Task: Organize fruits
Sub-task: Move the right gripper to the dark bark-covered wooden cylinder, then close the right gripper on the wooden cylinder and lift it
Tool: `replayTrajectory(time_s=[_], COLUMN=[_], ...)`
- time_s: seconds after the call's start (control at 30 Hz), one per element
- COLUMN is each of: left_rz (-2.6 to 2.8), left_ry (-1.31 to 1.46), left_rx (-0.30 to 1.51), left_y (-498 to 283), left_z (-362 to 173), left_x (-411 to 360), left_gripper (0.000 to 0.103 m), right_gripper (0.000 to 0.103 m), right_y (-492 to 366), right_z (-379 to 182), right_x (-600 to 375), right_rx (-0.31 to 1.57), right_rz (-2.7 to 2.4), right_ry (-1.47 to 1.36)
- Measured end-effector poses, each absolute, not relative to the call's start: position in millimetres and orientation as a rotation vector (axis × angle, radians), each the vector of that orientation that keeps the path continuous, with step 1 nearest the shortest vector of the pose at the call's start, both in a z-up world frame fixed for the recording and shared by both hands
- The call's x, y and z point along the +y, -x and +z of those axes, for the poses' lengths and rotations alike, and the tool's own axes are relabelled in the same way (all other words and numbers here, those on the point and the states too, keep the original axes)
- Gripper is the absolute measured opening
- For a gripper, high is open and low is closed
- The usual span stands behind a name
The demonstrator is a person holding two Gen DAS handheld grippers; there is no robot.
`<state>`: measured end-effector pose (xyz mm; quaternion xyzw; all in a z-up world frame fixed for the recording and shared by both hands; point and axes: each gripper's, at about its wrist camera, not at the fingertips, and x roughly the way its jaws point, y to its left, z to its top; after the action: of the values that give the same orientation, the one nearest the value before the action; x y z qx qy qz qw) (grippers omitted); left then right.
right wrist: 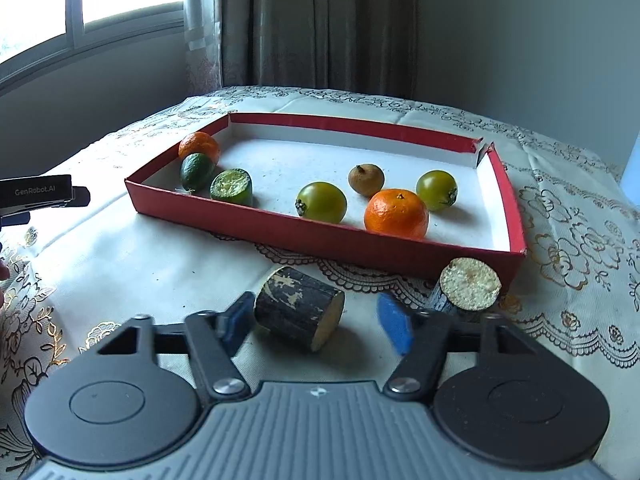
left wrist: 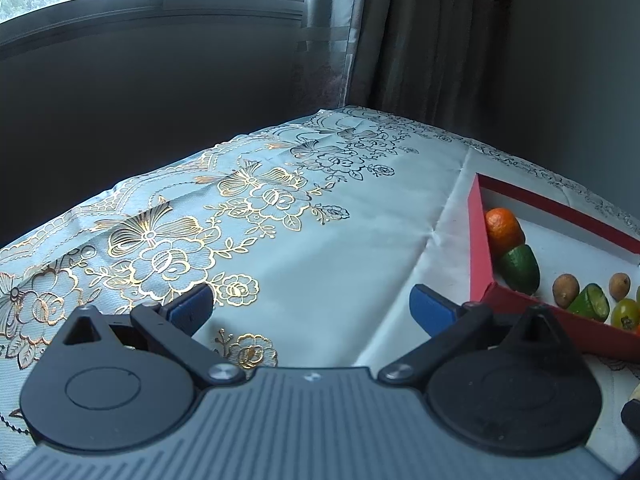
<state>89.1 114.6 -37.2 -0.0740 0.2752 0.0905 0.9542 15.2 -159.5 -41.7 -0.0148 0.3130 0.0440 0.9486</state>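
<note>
A red tray (right wrist: 320, 236) with a white floor holds two oranges (right wrist: 396, 213), green tomatoes (right wrist: 322, 202), a brown longan (right wrist: 366, 179) and green cut fruits (right wrist: 232, 186). On the cloth in front of it lie two dark cane pieces, one (right wrist: 298, 312) on its side and one (right wrist: 470, 282) leaning on the tray wall. My right gripper (right wrist: 316, 316) is open around the lying piece; the left pad touches it, the right pad stands apart. My left gripper (left wrist: 312, 304) hangs open over bare cloth, left of the tray (left wrist: 480, 240).
The table wears a pale cloth with gold flowers (left wrist: 160, 248). A curtain (right wrist: 320, 24) and a window (right wrist: 40, 0) stand behind. The left gripper's body (right wrist: 40, 196) shows at the left edge of the right wrist view. The table edge falls away at the far left.
</note>
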Motion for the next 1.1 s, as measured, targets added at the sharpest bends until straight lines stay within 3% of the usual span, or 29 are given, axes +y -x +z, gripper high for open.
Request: replayTrajectory(time_s=[0.17,0.63,1.1], left_rz=[0.190,0.191,0.187], left_ry=[0.149,0.150,0.152], left_rx=[0.560,0.561,0.564], left_y=[-88.8,-89.1,-89.3], left_z=[-37.5,-37.8,-38.3], left_x=[115.4,115.5,115.9], left_gripper=[0.103,0.103,0.103], right_gripper=[0.064,0.045,0.044], right_y=[-14.9,-12.4,-10.9], right_z=[-41.3,-41.4,-41.5], right_x=[-160.5,-155.5,-155.7], right_rx=[0.634,0.619,0.616], right_rz=[0.093,0.126,0.128], right_ry=[0.022,0.044,0.045])
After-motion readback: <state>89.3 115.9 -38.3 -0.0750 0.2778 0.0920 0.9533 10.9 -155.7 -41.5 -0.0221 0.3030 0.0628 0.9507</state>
